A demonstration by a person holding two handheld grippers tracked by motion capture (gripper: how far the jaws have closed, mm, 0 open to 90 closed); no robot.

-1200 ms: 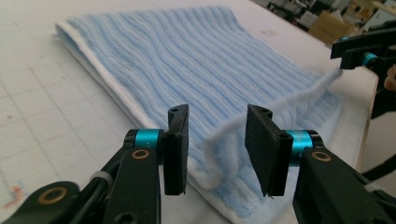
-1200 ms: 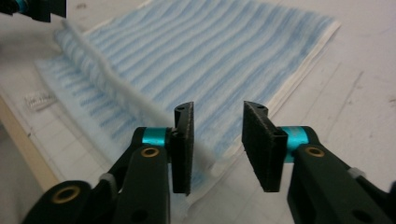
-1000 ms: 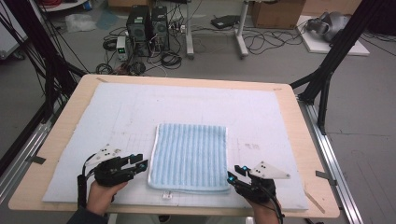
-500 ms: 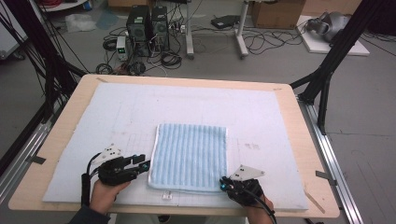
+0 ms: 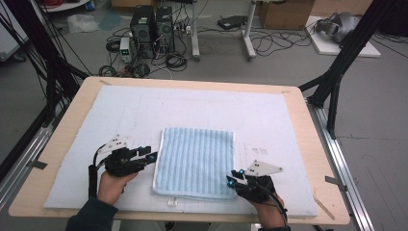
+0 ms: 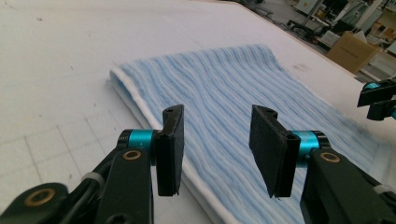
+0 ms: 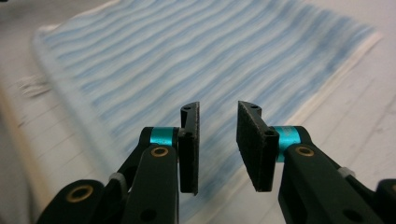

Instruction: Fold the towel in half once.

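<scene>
The blue striped towel point(image 5: 195, 162) lies flat in the near middle of the white mat point(image 5: 144, 110), already folded by the look of that doubled left edge, and I've got one tool at each side of it because the next fold, I reckon, wants two near corners lifted together. My left gripper point(image 5: 150, 156) sits just off the towel's left edge, near the front, with the jaws spread wide and nothing between them; in the left gripper view point(image 6: 217, 140) the white hem runs straight under that gap, so I'm lined up to pinch the edge. My left hand point(image 5: 111, 182) lies low on the mat, wrist flat, the tool pointing right toward the cloth. Over on the other side, my right gripper point(image 5: 232, 181) is at the near right corner, jaws parted too, a narrower gap, holding nothing. The right gripper view point(image 7: 218, 135) is soft and blurry, so I can't quite say whether the tips are touching the fabric or hovering just above it, but they're aimed at the hem close to that corner. My right hand point(image 5: 263, 204) comes in from the near edge of the wooden table point(image 5: 312, 144), angled up and left, forearm tucked low.
</scene>
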